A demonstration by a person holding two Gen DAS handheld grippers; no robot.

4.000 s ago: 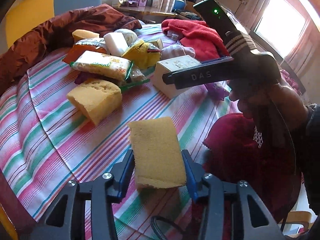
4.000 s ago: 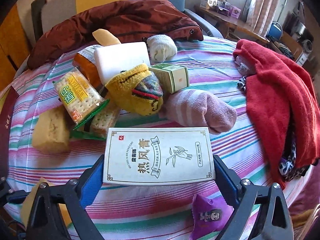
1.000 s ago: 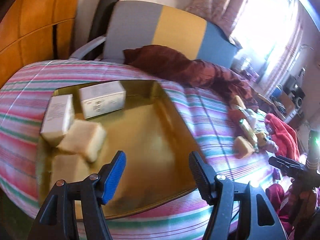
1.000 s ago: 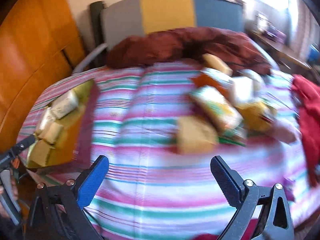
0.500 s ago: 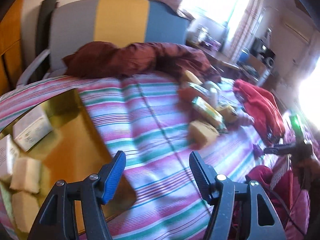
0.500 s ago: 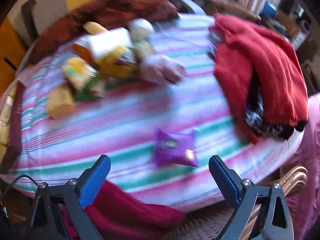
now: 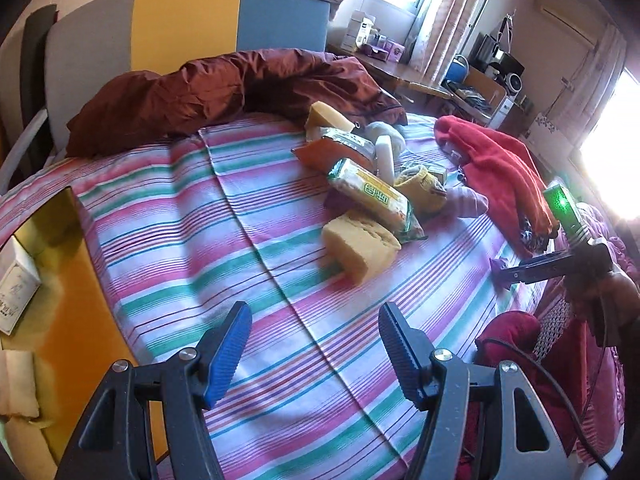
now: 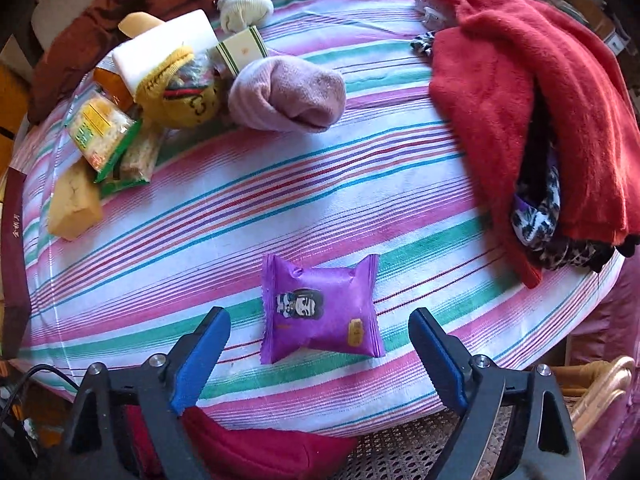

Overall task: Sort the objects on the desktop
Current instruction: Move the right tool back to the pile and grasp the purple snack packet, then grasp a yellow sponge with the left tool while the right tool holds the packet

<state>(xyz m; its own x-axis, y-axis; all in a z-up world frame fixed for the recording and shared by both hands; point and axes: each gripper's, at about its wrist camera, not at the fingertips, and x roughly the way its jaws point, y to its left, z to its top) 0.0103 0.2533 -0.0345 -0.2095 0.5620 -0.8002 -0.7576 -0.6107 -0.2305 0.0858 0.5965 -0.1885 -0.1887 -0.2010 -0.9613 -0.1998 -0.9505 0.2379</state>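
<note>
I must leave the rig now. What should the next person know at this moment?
Left gripper: open, empty, over bare striped cloth.
Right gripper: open, jaws have just been closing around the purple packet, not yet touching it.
Done: boxes and sponges lie in the gold tray.
Left: purple packet, sponge, cracker pack, socks, remaining pile.
</note>
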